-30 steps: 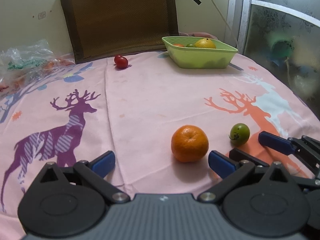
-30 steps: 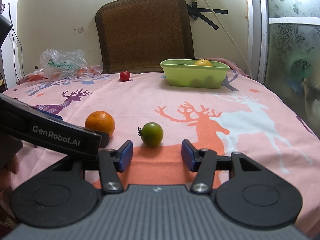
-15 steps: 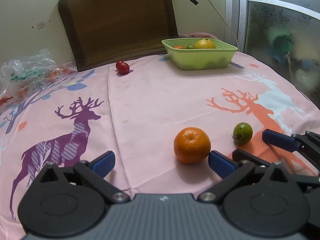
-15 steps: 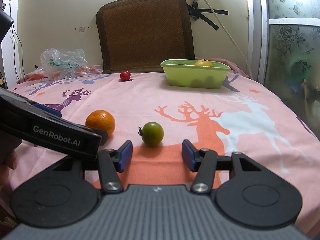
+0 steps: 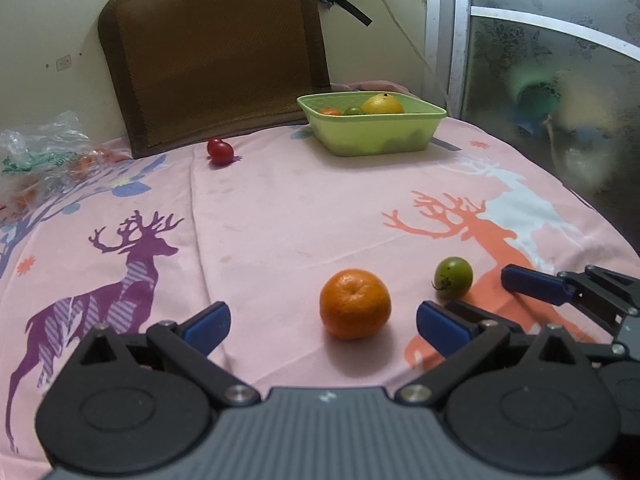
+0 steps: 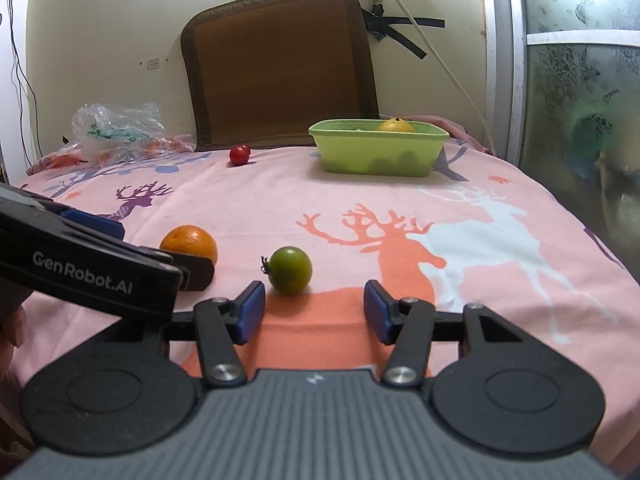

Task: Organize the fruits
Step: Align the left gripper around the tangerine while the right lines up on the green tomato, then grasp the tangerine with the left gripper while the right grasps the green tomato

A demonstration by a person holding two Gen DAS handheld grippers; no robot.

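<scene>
- Fruits on my pink deer-print cloth (image 5: 280, 216), left to right: red tomato (image 5: 220, 151) far back near the brown mat (image 5: 216, 52); orange (image 5: 355, 303) near me, its stem dimple turned up; green tomato (image 5: 454, 274) just beside it, apart, with its stalk end pointing left and slightly toward me.
- Neither near fruit has a clear long axis; both are roundish.
- My left gripper (image 5: 322, 324) has its jaws spread wide, holding nothing; the orange sits just ahead between the blue pads, nearer the right one.
- My right gripper (image 6: 314, 310) is likewise spread and empty, with the green tomato (image 6: 291, 270) just ahead, toward the left pad.
- Green tub (image 5: 372, 126) stands at the far right of the cloth, holding a yellow fruit (image 5: 382, 105) and smaller pieces.
- Bare cloth lies open between near fruits and tub; the cloth's right edge falls away near a frosted glass door (image 6: 580, 80).
- Writing: "GenRobot.AI" on the left gripper's side, seen from the right wrist.
</scene>
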